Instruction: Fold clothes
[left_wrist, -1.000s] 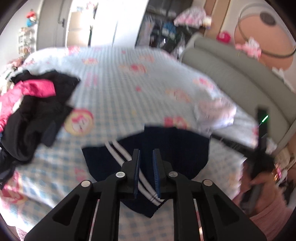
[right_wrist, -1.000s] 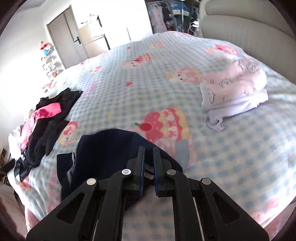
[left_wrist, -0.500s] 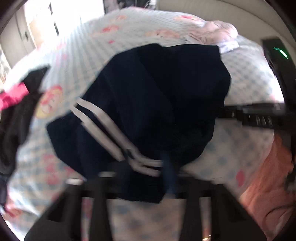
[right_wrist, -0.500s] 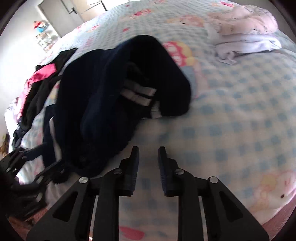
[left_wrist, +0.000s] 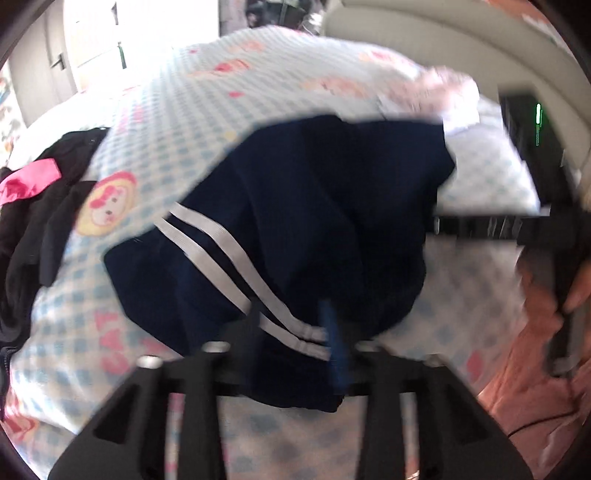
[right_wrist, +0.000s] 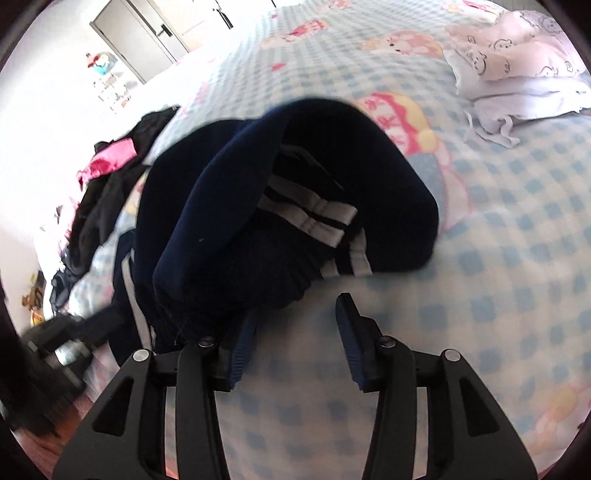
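A navy garment with white stripes (left_wrist: 317, 221) lies bunched and folded over on the checked bed cover; it also shows in the right wrist view (right_wrist: 258, 206). My left gripper (left_wrist: 291, 332) is open with its jaws spread, and the garment's near edge lies between them. My right gripper (right_wrist: 295, 314) is open and empty at the garment's near edge, its left finger just touching the cloth. The right gripper also appears at the right of the left wrist view (left_wrist: 480, 225).
A folded pale pink and white garment (right_wrist: 517, 70) lies at the far right of the bed (right_wrist: 517, 258). A heap of black and pink clothes (left_wrist: 33, 206) lies at the left edge. A grey headboard (left_wrist: 424, 40) runs behind. The person's pink clothing (left_wrist: 535, 369) is at the right.
Both grippers were shut on the navy garment a second ago. They have since opened and the garment has dropped onto the bed, folded over; the right gripper has opened wider still.
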